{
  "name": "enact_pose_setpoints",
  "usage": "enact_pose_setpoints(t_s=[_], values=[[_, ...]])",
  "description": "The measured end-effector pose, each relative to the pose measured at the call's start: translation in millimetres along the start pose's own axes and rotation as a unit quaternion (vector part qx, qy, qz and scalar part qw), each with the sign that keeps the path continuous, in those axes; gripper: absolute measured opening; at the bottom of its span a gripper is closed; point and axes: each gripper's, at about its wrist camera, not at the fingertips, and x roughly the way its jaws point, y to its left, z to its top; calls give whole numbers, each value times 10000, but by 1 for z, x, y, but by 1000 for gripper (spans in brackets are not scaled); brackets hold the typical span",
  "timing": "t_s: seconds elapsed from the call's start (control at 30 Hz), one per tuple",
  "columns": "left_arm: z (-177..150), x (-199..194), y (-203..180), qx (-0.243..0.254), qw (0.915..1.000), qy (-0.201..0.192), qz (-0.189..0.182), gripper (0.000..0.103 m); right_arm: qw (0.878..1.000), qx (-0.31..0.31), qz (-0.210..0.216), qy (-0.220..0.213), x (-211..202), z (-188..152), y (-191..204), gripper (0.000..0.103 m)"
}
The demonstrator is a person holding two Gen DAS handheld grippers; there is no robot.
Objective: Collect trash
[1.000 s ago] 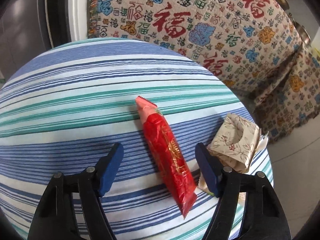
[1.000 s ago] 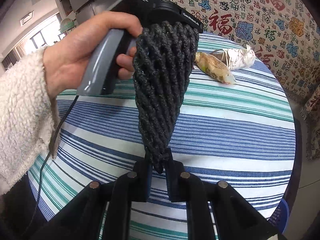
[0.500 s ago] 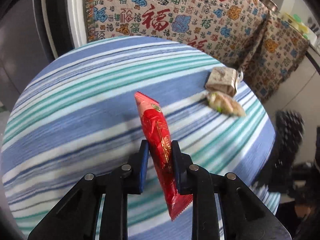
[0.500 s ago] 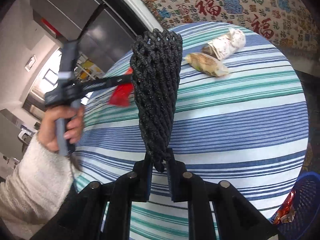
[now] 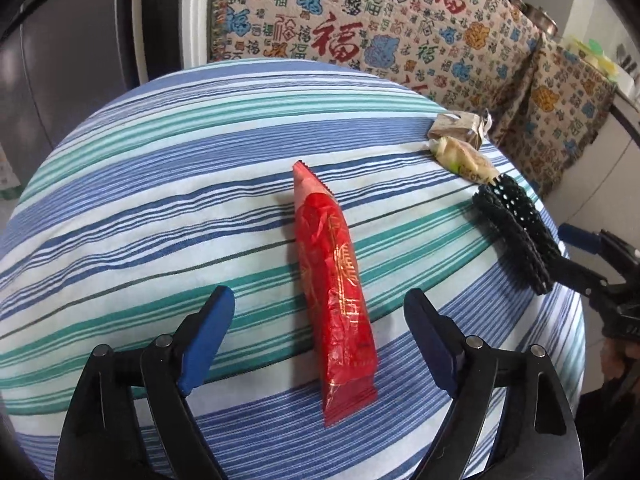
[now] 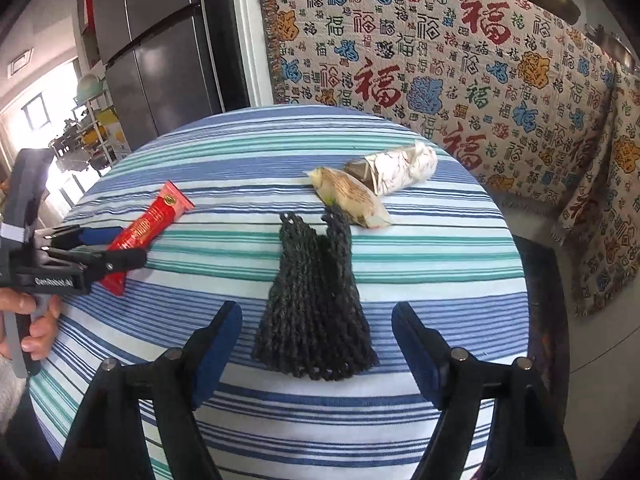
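A long red snack wrapper lies on the striped tablecloth, between the fingers of my open left gripper; it also shows in the right wrist view. A black knitted net bag lies flat on the cloth between the fingers of my open right gripper; it also shows in the left wrist view. A beige wrapper and a crumpled patterned wrapper lie further back on the table.
The round table's edge curves close on the right. A sofa with a patterned throw stands behind the table. A grey fridge stands at the back left. The left gripper's body and the hand holding it show at the left.
Both grippers have opened. The red wrapper has left the left gripper and lies on the table. The black net bag has left the right gripper and lies flat on the cloth.
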Motion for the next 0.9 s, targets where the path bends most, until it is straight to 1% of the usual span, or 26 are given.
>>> enact_pose_setpoints(t_s=[0.03,0.1,0.17,0.2,0.23,0.27,0.33,0.4,0.43,0.77,0.9], values=[[0,2,-1,20,9999,5,99,87,10000,-19,28,17,5,2,2,82],[1,5,-4,97,9995,-20,295,87,9998,-45,-71,176,16,1,8,82],[0,12,-12,415,9969,-18,668,90,9991,128,-67,403,31,-1,4,81],[0,14,-15,481,9962,-12,729,93,9978,290,-35,588,40,-2,-1,80],[1,15,-14,436,9965,9,712,95,9982,315,-113,503,40,-5,-2,77],[1,15,-13,411,9967,16,699,95,9979,250,-233,549,42,-6,-1,73],[2,15,-12,421,9965,23,725,96,9980,39,-432,451,43,-7,4,72],[3,15,-11,405,9964,29,745,98,9984,97,-477,292,43,-9,4,73],[3,16,-11,397,9964,35,750,98,9983,74,-504,291,44,-8,6,73],[3,17,-10,390,9962,45,773,99,9982,128,-497,305,50,1,4,74],[3,16,-10,400,9962,70,766,99,9972,158,-466,569,49,3,0,73]])
